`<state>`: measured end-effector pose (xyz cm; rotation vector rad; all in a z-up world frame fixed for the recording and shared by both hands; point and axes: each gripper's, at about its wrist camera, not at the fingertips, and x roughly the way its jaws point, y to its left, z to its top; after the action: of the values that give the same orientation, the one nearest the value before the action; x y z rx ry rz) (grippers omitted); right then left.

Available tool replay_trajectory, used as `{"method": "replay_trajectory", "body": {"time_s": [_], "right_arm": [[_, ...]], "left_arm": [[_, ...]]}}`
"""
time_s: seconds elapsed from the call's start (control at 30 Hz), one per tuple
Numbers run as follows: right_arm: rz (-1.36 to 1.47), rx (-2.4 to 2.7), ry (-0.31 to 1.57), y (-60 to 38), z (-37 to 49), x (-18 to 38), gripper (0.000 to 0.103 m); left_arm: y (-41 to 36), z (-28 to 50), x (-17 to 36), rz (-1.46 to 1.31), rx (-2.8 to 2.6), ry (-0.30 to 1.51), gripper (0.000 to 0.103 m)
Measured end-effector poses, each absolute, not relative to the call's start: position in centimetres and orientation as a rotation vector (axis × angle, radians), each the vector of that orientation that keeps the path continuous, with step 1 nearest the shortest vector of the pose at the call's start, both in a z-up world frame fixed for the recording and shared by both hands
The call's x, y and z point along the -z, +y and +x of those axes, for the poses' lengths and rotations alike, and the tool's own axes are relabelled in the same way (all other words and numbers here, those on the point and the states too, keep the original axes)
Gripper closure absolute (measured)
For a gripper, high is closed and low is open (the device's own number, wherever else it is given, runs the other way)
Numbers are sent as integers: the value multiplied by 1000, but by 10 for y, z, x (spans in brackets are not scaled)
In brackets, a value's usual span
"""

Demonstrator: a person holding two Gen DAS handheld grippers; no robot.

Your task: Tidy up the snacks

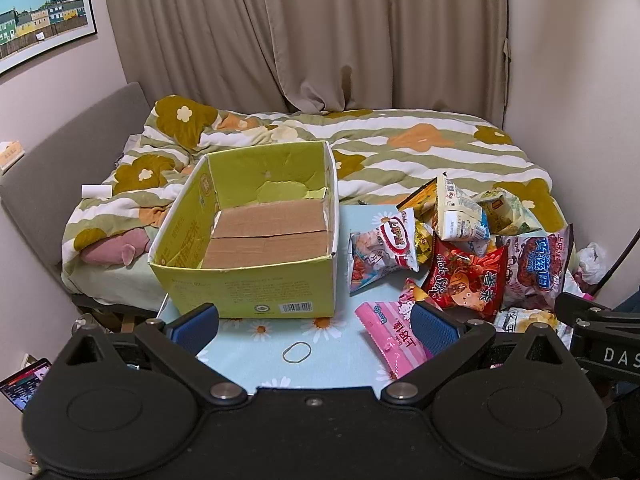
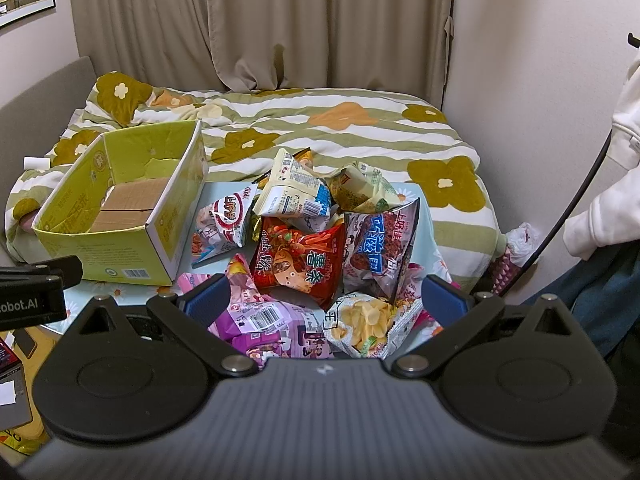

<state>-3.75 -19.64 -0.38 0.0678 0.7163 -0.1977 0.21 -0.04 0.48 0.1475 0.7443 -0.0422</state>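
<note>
Nearest the left tongs [image 1: 314, 326] — spread, holding nothing — a pink packet [image 1: 390, 330] lies flat on the bench [image 1: 248, 352]. Right tongs [image 2: 326, 300] gape above the snack heap [image 2: 312, 248]. Beyond, the green box [image 1: 256, 236] sits open-topped, long axis running away toward the bed [image 1: 400, 140].

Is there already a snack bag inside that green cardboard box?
No, the green cardboard box shows only its bare brown bottom flaps, and the snack bags all lie in a pile on the table beside it.
</note>
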Motion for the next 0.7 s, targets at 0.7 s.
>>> {"method": "replay_trajectory", "body": {"time_s": [0.7], "right_arm": [[71,199,720,-197,-38,4,0]], "left_arm": [[1,4,-2,147,41,746,0]]}}
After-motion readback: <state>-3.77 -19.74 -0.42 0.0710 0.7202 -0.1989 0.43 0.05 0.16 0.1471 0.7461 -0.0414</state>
